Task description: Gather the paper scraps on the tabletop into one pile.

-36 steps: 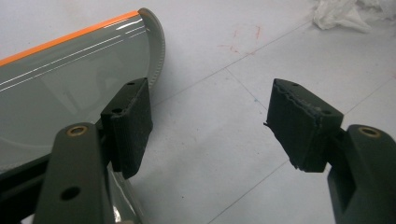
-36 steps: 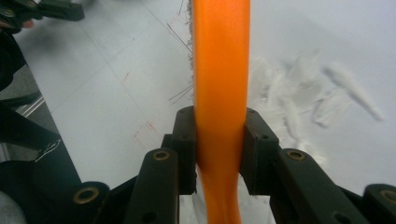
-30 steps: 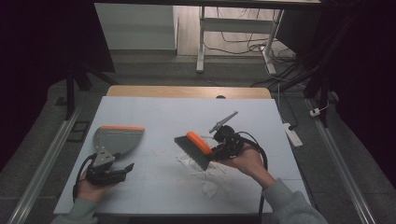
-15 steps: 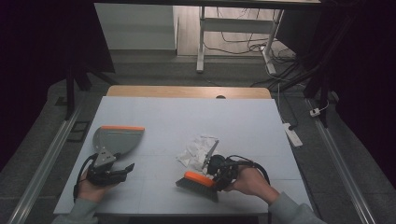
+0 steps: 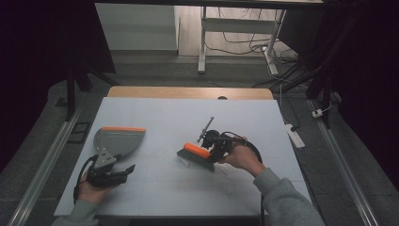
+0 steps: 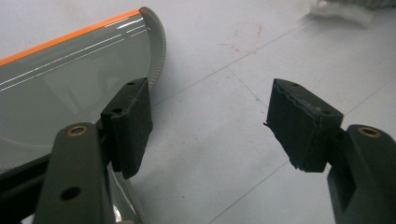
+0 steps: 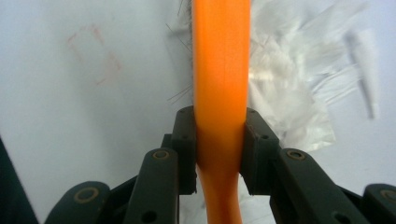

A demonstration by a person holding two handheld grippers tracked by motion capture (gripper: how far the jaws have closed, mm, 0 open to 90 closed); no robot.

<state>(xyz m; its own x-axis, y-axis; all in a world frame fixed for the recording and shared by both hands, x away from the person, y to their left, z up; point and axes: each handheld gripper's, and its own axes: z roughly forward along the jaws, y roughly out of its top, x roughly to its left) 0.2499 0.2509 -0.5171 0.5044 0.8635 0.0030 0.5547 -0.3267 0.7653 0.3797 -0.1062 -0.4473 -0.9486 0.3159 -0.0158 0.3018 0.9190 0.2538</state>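
In the high view, the table (image 5: 160,113) has broad bare room behind the dustpan (image 5: 117,140), towards its far wooden edge, and along its near edge. The dustpan lies flat near the table's left edge, orange lip turned away from the person. The left gripper (image 5: 109,173) sits just on the near side of the dustpan, at its handle end. The brush (image 5: 196,155), to the right of the dustpan and well apart from it, hangs from the right gripper (image 5: 217,146) with bristles on the table; the crumpled plastic scraps, plain half a second ago, are now mostly hidden under it. Since then the brush has gone from the near edge towards the table's middle.

In the left gripper view, the jaws stand spread, nothing between them; the dustpan (image 6: 70,88) lies beside the left-hand jaw, possibly touching it, though the angle is poor. A bit of white scrap (image 6: 343,11) shows at the top right corner.

In the right gripper view, the jaws pinch the brush's orange handle (image 7: 222,70), with the scraps (image 7: 289,79) lying just right of it.
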